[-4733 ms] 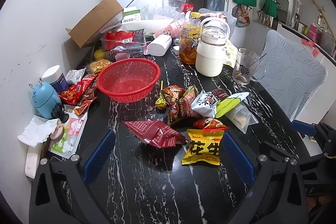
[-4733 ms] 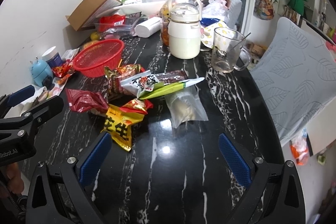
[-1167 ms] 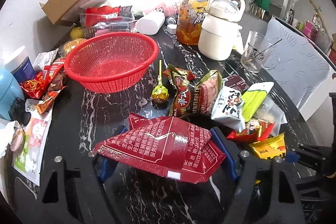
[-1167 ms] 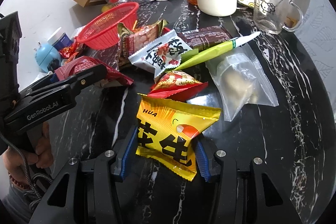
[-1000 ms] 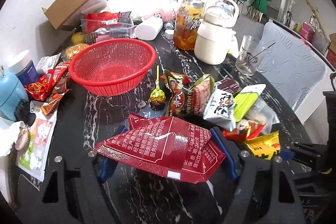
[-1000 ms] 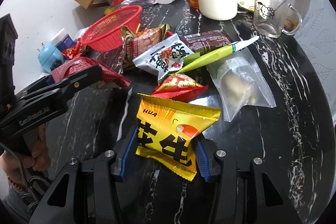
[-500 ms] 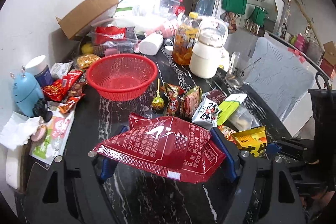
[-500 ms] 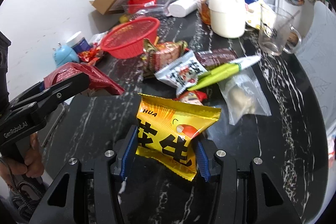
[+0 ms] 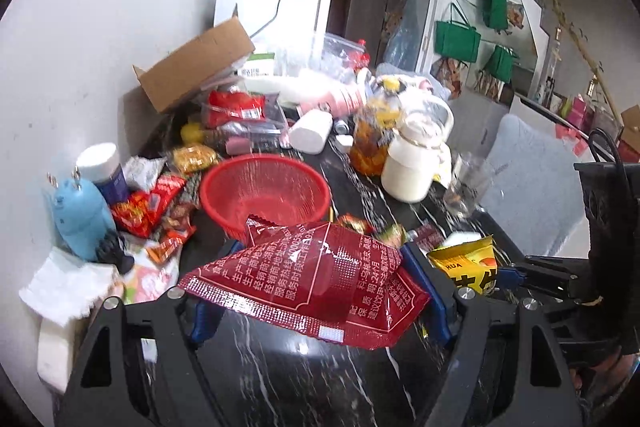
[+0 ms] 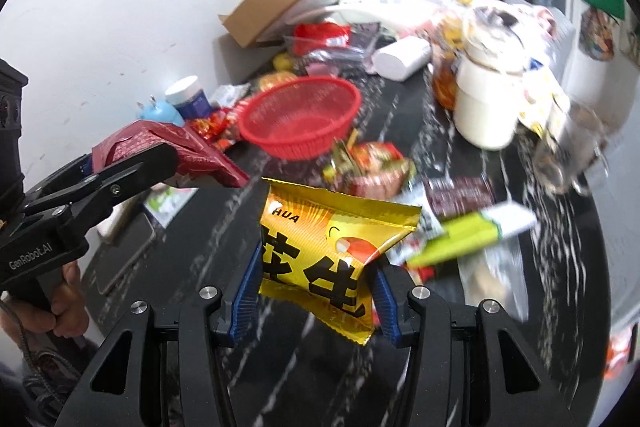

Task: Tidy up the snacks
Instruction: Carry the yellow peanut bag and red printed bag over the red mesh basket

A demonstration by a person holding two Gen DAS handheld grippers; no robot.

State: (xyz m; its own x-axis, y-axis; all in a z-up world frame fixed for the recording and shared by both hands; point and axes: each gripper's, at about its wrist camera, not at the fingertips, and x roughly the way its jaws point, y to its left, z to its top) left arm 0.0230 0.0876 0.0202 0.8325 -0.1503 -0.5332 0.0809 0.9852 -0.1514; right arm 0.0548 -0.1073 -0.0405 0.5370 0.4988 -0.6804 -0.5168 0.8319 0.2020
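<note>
Crinkly foil makes both packets light, soft and slippery, so a hold across the flat middle suits them best. Left tongs clamp the red snack bag above the bench; right tongs pinch the yellow peanut packet. Beyond them the red basket looks empty, with other snacks loose around it.
</note>
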